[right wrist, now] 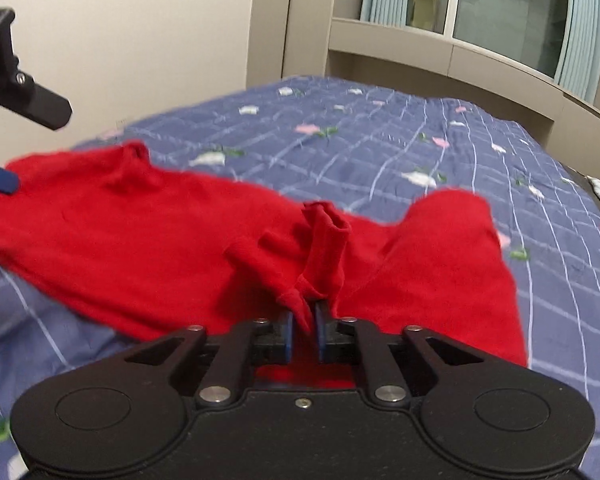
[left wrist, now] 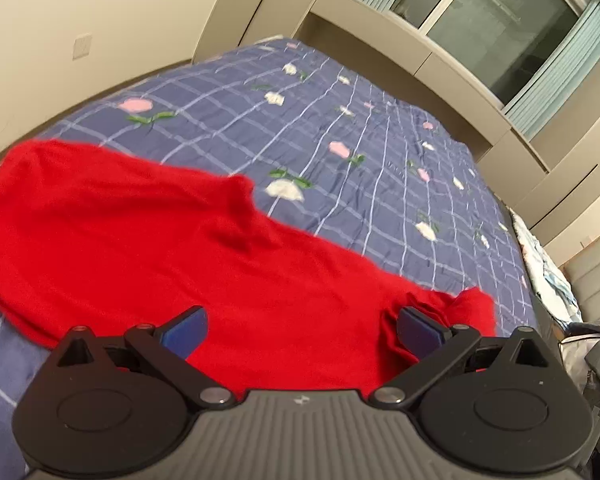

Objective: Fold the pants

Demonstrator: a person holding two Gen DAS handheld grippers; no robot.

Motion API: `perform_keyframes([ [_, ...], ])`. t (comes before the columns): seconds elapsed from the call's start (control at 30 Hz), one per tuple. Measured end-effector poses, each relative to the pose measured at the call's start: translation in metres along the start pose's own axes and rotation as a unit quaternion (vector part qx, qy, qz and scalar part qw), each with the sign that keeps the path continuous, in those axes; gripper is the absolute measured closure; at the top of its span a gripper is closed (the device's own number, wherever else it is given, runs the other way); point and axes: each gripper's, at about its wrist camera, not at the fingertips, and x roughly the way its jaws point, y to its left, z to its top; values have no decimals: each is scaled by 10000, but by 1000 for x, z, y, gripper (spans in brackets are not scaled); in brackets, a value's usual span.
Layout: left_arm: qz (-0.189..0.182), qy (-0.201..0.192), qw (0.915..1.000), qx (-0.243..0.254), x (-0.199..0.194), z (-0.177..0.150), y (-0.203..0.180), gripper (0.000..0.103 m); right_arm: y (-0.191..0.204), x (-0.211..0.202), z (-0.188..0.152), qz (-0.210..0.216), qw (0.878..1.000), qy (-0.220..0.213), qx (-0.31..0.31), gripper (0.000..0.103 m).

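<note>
Even indoor light, moderately bright, no hard shadows. Window (left wrist: 500, 28) dark with one small glare spot on the glass at top in both views. Heavy fisheye bend: walls and window frame curve, corners vignette to black. Motion blur smears the red pants (left wrist: 160, 240) edges and the bedspread (right wrist: 380, 148) print, worse in the right wrist view; gripper bodies up close stay sharp

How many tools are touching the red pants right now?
1, maybe 2. The right tool has a pinch of the red pants between its fingers; the left tool is open, one finger against a bunched edge.
</note>
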Motion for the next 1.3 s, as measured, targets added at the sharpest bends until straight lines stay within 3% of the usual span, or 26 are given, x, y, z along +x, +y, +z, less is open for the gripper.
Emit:
perform_keyframes([
  [0.17, -259, 261, 9992, -149, 11, -12, 3, 0, 8, -8, -10, 249, 9994, -60, -236, 38],
  [0.3, -623, 439, 9967, -290, 24, -17, -1, 0, 4, -29, -15, 568, 9977, -270, -238, 25],
  [0.37, -833, 531, 9947, -283, 32, -17, -8, 0, -3, -40, -15, 514, 9977, -416, -113, 17],
  [0.53, -1240, 857, 9875, -455, 64, -14, -30, 0, -29, -64, -28, -74, 9970, -707, 316, 5],
  [0.7, -1244, 1199, 9826, -679, 100, -11, -50, 0, -57, -74, -45, -490, 9917, -825, 856, 1],
  [1.0, -1123, 1904, 9710, -911, 138, -17, -63, 5, -77, -68, -57, -532, 9846, -953, 1366, 1],
  [1.1, -1196, 1945, 9681, -1027, 138, -20, -60, 21, -79, -68, -63, -509, 9830, -946, 1490, 1],
  [1.17, -1253, 1985, 9655, -1126, 140, -21, -59, 46, -82, -67, -65, -502, 9816, -947, 1584, 1],
  [1.3, -1344, 1830, 9666, -1187, 136, -21, -58, 82, -83, -66, -67, -496, 9808, -931, 1639, 1],
])
